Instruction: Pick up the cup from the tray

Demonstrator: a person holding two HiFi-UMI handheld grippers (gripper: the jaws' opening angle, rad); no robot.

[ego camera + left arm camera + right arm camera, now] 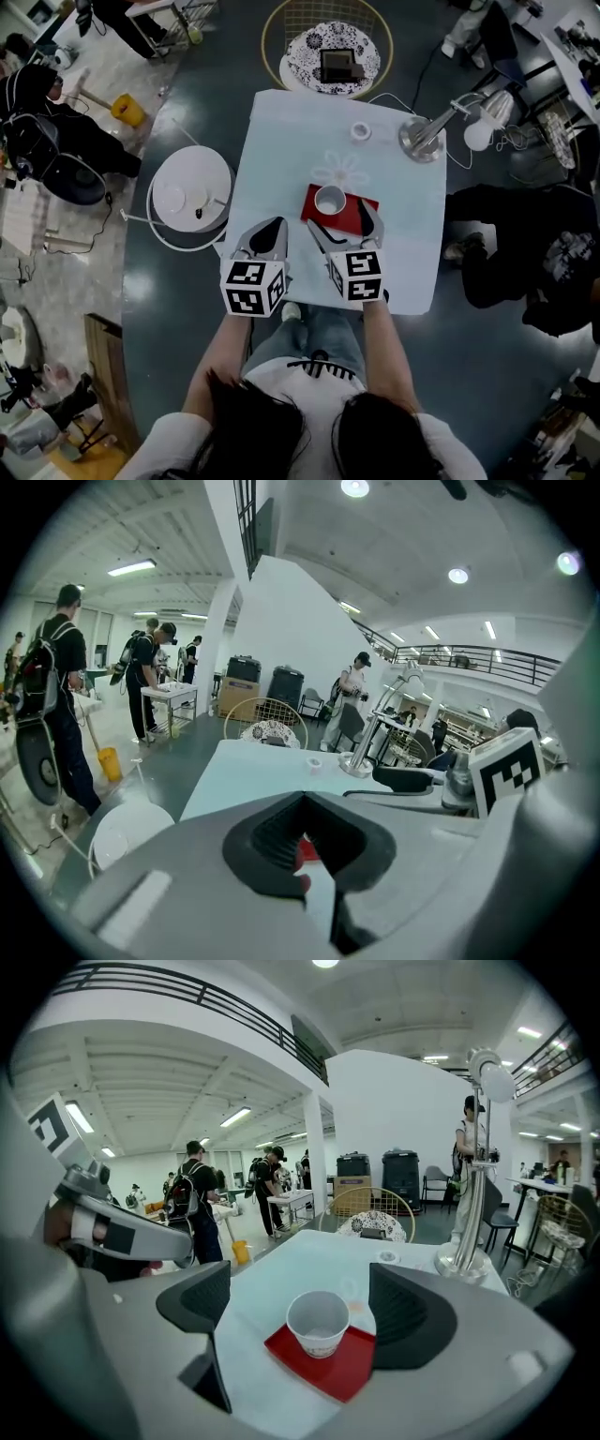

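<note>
A desk lamp [427, 136] and a small white ring [361, 131] stand at the far end of the table [272, 141], well apart from the red tray [362, 214]. The cup [318, 1321] stands upright on the tray, just ahead of the right gripper [343, 220], in line with the gap between its spread fingers and touching neither. The left gripper [272, 228] is beside the tray, its fingers pressed together on nothing.

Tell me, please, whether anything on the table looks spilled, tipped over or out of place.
Nothing stands out. The cup stands upright on the red tray with no spill around it, and the lamp stands upright too. The tray lies slightly turned against the edges of the table, nothing more.
</note>
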